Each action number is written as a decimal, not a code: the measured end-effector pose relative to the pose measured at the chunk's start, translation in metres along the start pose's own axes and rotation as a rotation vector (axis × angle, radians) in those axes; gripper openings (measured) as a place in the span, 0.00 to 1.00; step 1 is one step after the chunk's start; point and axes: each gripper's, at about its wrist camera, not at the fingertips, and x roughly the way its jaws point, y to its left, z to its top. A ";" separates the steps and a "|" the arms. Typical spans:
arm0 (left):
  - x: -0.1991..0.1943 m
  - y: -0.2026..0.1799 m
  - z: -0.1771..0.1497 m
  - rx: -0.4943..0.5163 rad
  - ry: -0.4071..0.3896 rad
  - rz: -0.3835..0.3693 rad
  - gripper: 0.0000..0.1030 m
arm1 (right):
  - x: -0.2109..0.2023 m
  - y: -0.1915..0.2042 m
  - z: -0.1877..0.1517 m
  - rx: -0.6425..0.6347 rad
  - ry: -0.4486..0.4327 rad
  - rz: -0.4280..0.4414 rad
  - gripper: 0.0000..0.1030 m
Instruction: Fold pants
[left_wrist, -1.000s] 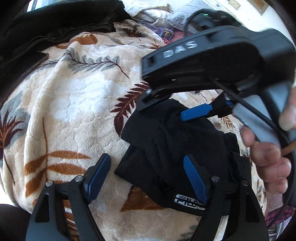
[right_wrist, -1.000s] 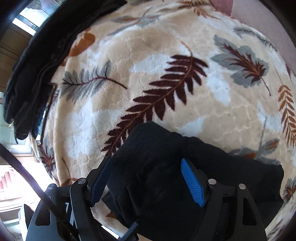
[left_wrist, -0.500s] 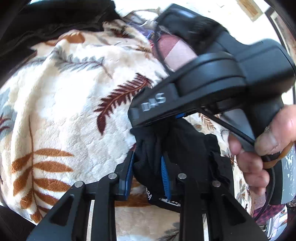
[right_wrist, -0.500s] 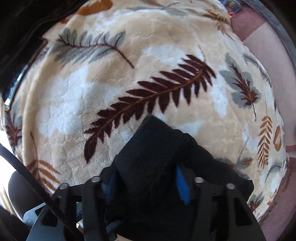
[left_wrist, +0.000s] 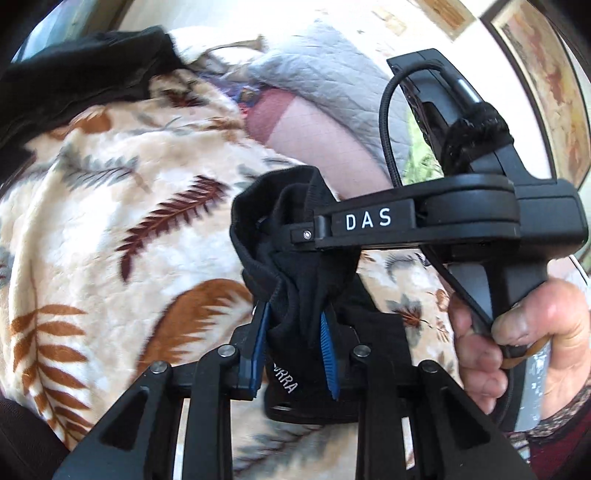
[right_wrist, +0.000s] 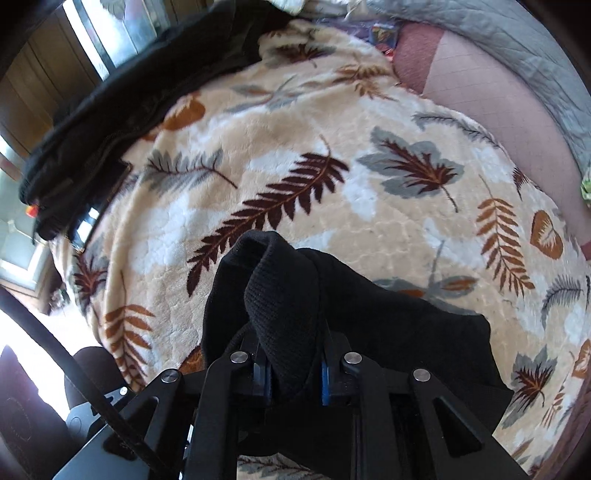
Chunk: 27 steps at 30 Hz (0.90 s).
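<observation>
The black pants (left_wrist: 303, 280) hang bunched above a cream blanket with leaf prints (left_wrist: 110, 229). My left gripper (left_wrist: 293, 347) is shut on a fold of the pants near a white-lettered label. The right gripper's black body marked DAS (left_wrist: 406, 225) crosses the left wrist view, its tip buried in the same fabric. In the right wrist view my right gripper (right_wrist: 293, 363) is shut on a ribbed edge of the pants (right_wrist: 284, 295), and the rest of the cloth drapes to the right over the blanket (right_wrist: 332, 192).
A black jacket (right_wrist: 122, 107) lies along the blanket's far left edge. A grey quilt (left_wrist: 332, 85) and a pink sheet (right_wrist: 491, 122) lie beyond the blanket. A hand (left_wrist: 517, 339) holds the right gripper's handle.
Both grippers went from open around the pants to shut on them. They have lifted the bunched fabric up off the blanket.
</observation>
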 end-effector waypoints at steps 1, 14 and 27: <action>0.003 -0.006 0.006 0.017 0.002 -0.003 0.24 | -0.004 -0.006 0.000 0.011 -0.023 0.013 0.18; 0.061 -0.141 -0.025 0.317 0.099 -0.002 0.11 | -0.046 -0.152 -0.086 0.335 -0.194 0.175 0.18; 0.085 -0.199 -0.081 0.505 0.268 -0.104 0.11 | -0.016 -0.246 -0.180 0.612 -0.276 0.293 0.18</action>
